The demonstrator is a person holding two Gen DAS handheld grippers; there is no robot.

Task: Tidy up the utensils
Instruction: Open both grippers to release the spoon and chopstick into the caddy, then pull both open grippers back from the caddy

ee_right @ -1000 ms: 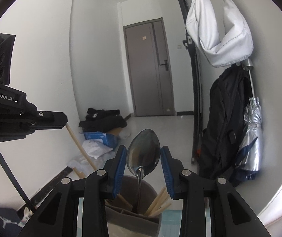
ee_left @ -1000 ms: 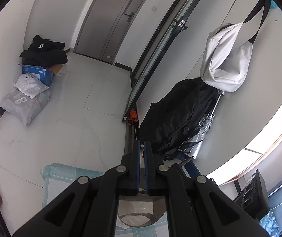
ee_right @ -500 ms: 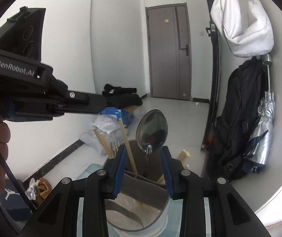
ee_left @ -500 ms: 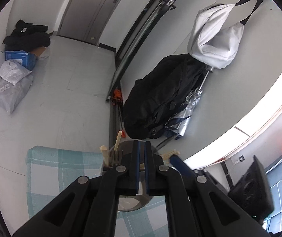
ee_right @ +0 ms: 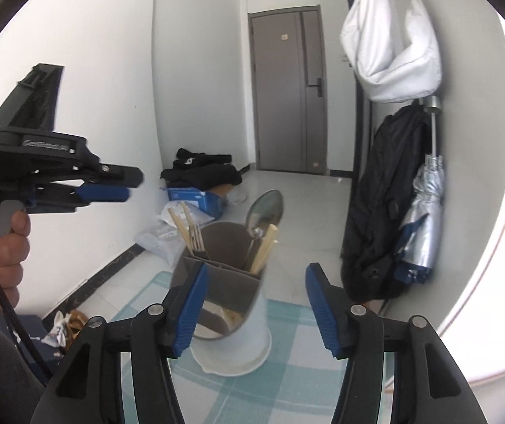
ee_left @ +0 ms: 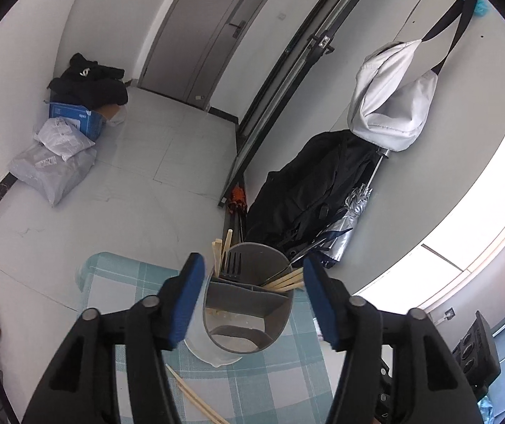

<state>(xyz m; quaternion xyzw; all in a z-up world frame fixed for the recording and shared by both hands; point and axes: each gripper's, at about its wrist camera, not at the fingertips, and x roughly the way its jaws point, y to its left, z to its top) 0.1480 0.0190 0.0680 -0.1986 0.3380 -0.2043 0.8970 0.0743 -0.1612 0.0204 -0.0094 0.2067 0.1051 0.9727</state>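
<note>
A grey divided utensil holder in a white base stands on a teal checked cloth; it also shows in the right wrist view. In it stand a metal spoon, a dark fork and wooden chopsticks. My left gripper is open and empty above the holder. My right gripper is open and empty just in front of the holder. Loose chopsticks lie on the cloth near me.
The left gripper and the hand holding it show at the left of the right wrist view. A black backpack, a silver umbrella and a white bag hang on the right wall. Parcels lie on the floor.
The right gripper let go of the spoon, which now stands in the holder, and drew back with its jaws open. The left gripper opened from shut.
</note>
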